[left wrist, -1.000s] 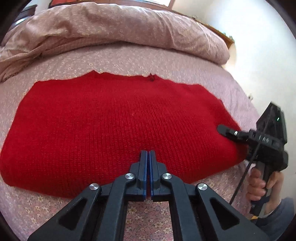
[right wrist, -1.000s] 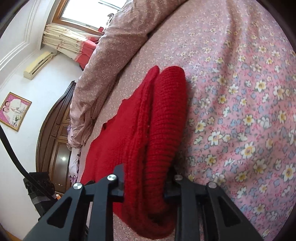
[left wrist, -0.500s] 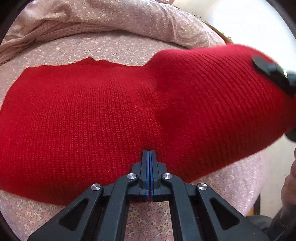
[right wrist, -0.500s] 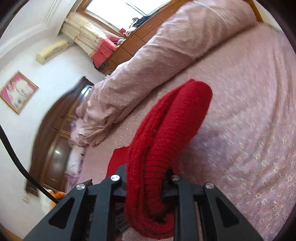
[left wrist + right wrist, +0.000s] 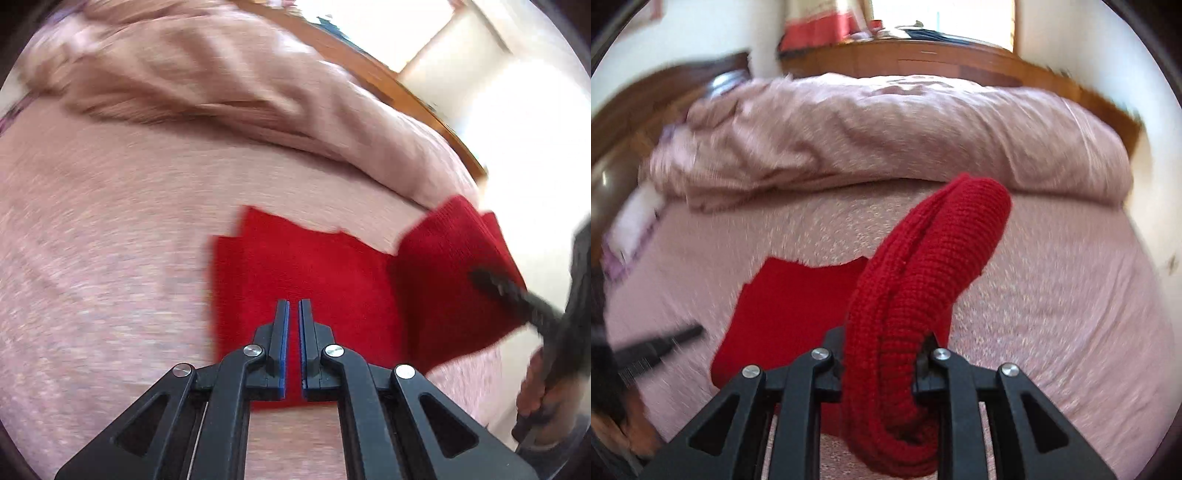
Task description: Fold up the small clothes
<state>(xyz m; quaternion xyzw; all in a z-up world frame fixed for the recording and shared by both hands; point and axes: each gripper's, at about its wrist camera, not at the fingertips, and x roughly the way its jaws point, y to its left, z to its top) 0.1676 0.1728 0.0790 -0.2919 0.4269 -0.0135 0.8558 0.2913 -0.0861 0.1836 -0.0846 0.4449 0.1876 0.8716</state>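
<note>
A red knitted sweater (image 5: pixel 306 273) lies on the pink flowered bed. My right gripper (image 5: pixel 882 365) is shut on its folded right edge (image 5: pixel 923 295) and holds that thick fold lifted above the rest of the sweater (image 5: pixel 790 310). In the left wrist view the lifted part (image 5: pixel 447 280) hangs at the right, with the right gripper (image 5: pixel 498 288) against it. My left gripper (image 5: pixel 292 314) hovers over the sweater's near edge, its jaws a narrow gap apart and empty. The left gripper shows blurred at the left of the right wrist view (image 5: pixel 657 347).
A rumpled pink duvet (image 5: pixel 886 136) is piled along the far side of the bed. A wooden headboard (image 5: pixel 923 66) and a bright window stand behind it. The bed sheet (image 5: pixel 92 258) spreads to the left of the sweater.
My right gripper has lifted the sweater's right side up and swung it leftwards over the rest. My left gripper has opened slightly and pulled back, so the sweater looks smaller.
</note>
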